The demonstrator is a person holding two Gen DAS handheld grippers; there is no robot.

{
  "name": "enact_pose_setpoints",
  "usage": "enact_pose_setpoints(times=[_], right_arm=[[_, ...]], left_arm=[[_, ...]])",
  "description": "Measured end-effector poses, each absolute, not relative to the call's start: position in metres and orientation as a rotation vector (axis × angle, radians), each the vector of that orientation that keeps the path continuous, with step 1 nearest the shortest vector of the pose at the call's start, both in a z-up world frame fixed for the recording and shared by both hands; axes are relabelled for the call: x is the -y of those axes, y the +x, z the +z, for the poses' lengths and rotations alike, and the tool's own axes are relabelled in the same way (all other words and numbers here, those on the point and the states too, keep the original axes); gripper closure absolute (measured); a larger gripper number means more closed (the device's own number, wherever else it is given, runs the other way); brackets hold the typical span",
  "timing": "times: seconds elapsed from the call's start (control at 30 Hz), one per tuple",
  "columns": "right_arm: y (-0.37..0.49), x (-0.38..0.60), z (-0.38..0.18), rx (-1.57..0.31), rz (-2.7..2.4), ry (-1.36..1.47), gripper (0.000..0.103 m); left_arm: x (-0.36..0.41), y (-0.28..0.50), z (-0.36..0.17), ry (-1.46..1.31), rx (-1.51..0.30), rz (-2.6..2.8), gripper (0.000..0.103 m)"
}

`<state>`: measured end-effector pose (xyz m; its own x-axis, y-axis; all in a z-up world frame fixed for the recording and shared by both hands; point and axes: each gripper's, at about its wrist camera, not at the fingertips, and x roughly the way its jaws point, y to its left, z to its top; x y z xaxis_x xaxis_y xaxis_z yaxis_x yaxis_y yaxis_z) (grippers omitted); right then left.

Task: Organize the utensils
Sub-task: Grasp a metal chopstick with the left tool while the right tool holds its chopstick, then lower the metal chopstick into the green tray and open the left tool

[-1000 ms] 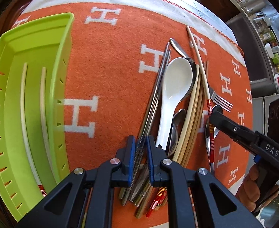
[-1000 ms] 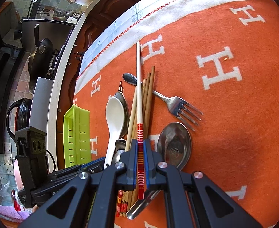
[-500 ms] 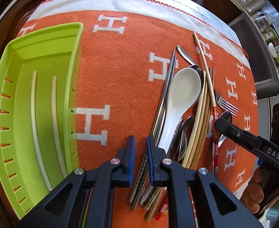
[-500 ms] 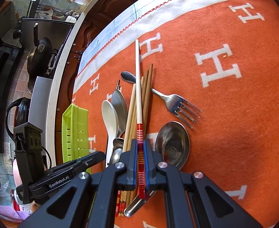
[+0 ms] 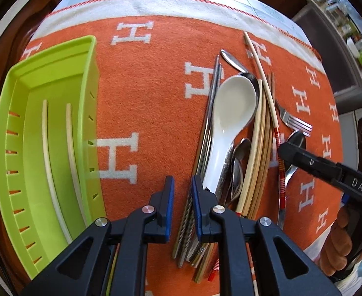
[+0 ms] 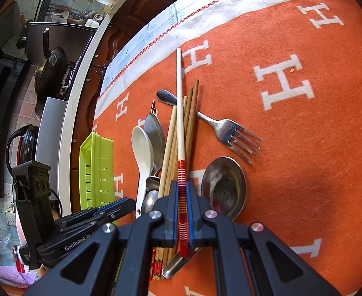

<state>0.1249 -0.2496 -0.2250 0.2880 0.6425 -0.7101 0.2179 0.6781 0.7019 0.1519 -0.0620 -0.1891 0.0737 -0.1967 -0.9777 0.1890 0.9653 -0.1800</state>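
Right tool [image 6: 182, 213] clamped on cream chopstick [image 6: 180, 113], red-banded end; long axis points away, beside fork [image 6: 232, 132]. Left tool [image 5: 183, 192] opening, seemingly empty.

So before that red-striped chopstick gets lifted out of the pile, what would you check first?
1. Right gripper shut on the red-striped chopstick: ok.
2. Chopstick lies on top of the wooden chopsticks, nothing over it: ok.
3. Its far tip clear of the fork: ok, they lie apart.
4. Green tray has room: ok, only two pale chopsticks inside.
5. Left gripper out of the way: not ok, it hangs over the pile, jaws opening around the metal chopsticks.
6. Grip firm enough to hold when lifted: cannot tell.
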Motion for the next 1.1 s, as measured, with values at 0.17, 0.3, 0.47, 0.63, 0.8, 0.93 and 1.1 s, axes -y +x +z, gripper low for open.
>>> enact_pose_setpoints(times=[0.17, 0.3, 0.47, 0.63, 0.8, 0.93, 1.1], right_arm=[[0.125, 0.250, -0.226, -1.283, 0.331, 0.827, 0.097], [0.124, 0.248, -0.225, -1.284, 0.332, 0.824, 0.097], [0.123, 0.247, -0.226, -1.286, 0.334, 0.824, 0.097], [0.120, 0.245, -0.226, -1.285, 0.336, 0.824, 0.097], [0.117, 0.243, -0.223, -1.274, 0.332, 0.824, 0.097], [0.112, 0.244, -0.214, -1.246, 0.338, 0.840, 0.098], [0.103, 0.238, -0.199, -1.212, 0.346, 0.831, 0.098]], left_arm=[[0.070, 0.150, -0.188, 0.039, -1.472, -0.305, 0.091], [0.077, 0.150, -0.192, 0.081, -1.468, -0.301, 0.089], [0.089, 0.152, -0.190, 0.119, -1.426, -0.286, 0.090], [0.088, 0.155, -0.189, 0.074, -1.371, -0.261, 0.096], [0.072, 0.152, -0.190, -0.039, -1.349, -0.239, 0.100], [0.057, 0.142, -0.179, -0.078, -1.308, -0.222, 0.100], [0.045, 0.124, -0.148, -0.100, -1.229, -0.233, 0.100]])
